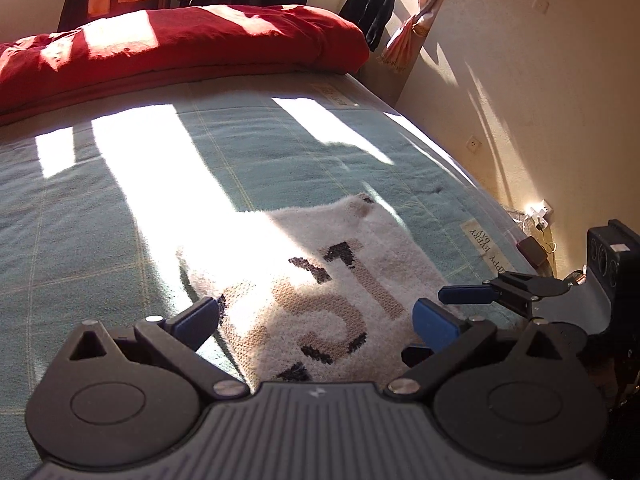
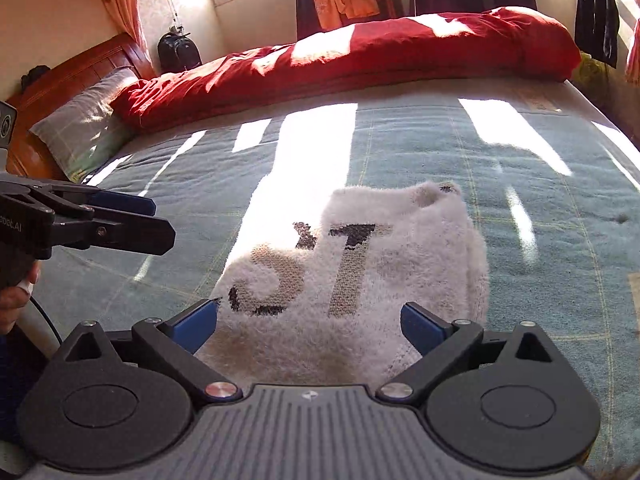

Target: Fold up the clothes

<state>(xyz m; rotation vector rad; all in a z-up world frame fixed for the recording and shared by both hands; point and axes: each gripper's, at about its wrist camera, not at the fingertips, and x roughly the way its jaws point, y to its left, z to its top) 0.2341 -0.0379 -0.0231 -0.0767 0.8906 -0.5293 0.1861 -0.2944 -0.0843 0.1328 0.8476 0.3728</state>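
Both grippers, left gripper (image 1: 318, 320) and right gripper (image 2: 310, 322), spread empty above a folded white sweater (image 2: 360, 272) on the bed (image 2: 540, 208), folding seemingly nearly complete.

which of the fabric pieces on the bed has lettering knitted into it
The fuzzy white sweater near both grippers; the red duvet behind is plain.

Showing on the bed (image 2: 400, 148): one white knitted sweater (image 2: 360, 280), one red duvet (image 2: 360, 56), one pillow (image 2: 84, 120). Two grippers: left (image 1: 316, 316), right (image 2: 310, 320). One backpack (image 2: 179, 53) standing far left.
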